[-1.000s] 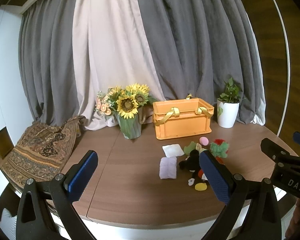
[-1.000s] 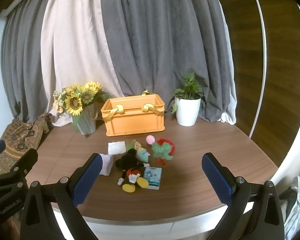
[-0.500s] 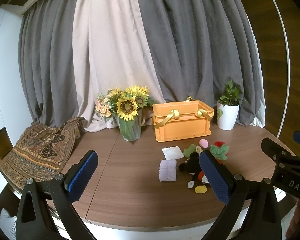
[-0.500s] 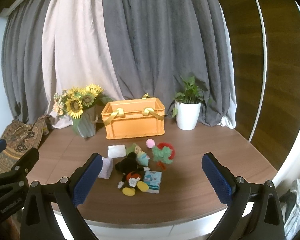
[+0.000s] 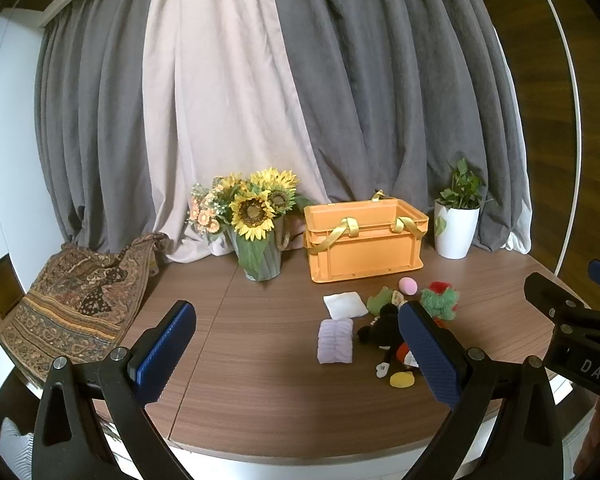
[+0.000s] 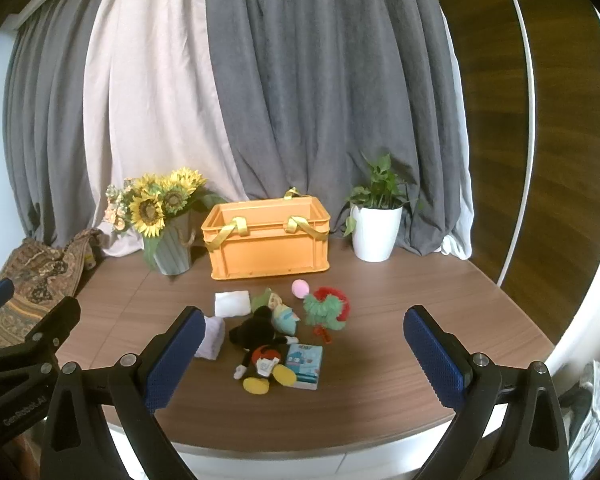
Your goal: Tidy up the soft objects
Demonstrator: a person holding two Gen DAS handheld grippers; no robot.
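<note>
An orange crate (image 6: 270, 238) with yellow straps stands open at the back of the round wooden table (image 6: 420, 344); it also shows in the left wrist view (image 5: 364, 240). In front of it lies a cluster of soft things: a black mouse plush (image 6: 260, 344), a green and red plush (image 6: 326, 310), a pink ball (image 6: 301, 288), a white folded cloth (image 6: 232, 303), a lilac cloth (image 5: 335, 341) and a blue tissue pack (image 6: 305, 365). My left gripper (image 5: 296, 354) and right gripper (image 6: 302, 360) are both open and empty, held back from the table's near edge.
A vase of sunflowers (image 6: 168, 224) stands left of the crate and a white potted plant (image 6: 376, 228) right of it. A patterned cloth (image 5: 72, 300) drapes over the table's left edge. Grey and pale curtains hang behind.
Both grippers have drawn back and tilted up a little, so the table and objects sit slightly lower and smaller in view. Nothing on the table has moved.
</note>
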